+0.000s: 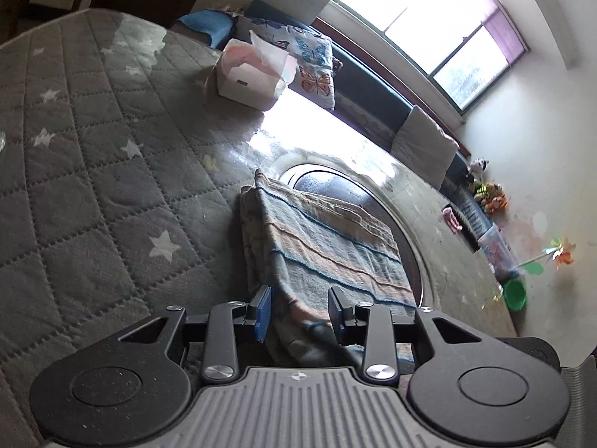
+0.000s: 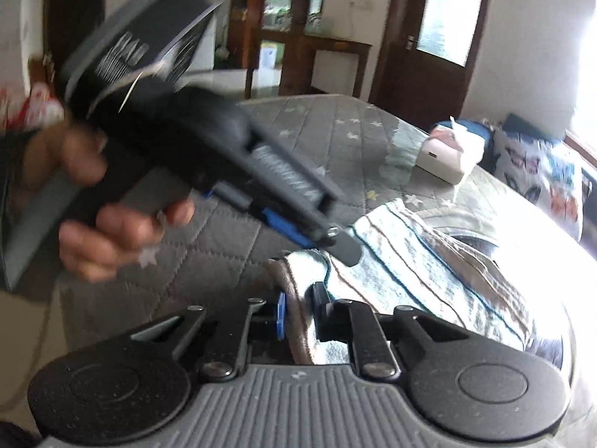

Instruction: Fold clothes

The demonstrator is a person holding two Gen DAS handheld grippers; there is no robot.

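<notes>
Your left tool (image 1: 298,313) is wide, with the folded striped cloth (image 1: 321,246) at 12 o'clock, its near edge between the fingers. Your right tool (image 2: 298,317) pinches the cloth's corner.

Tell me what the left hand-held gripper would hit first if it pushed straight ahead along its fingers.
The left hand-held gripper would most likely run straight into the folded striped towel, whose near edge already lies between its open fingers. Beyond that lies the quilted star-print cover, though depth is hard to judge here.

I see the striped towel (image 1: 321,246), in blue, tan and grey bands, lying folded flat on the quilted star-patterned counter (image 1: 93,156), one corner raised.
</notes>
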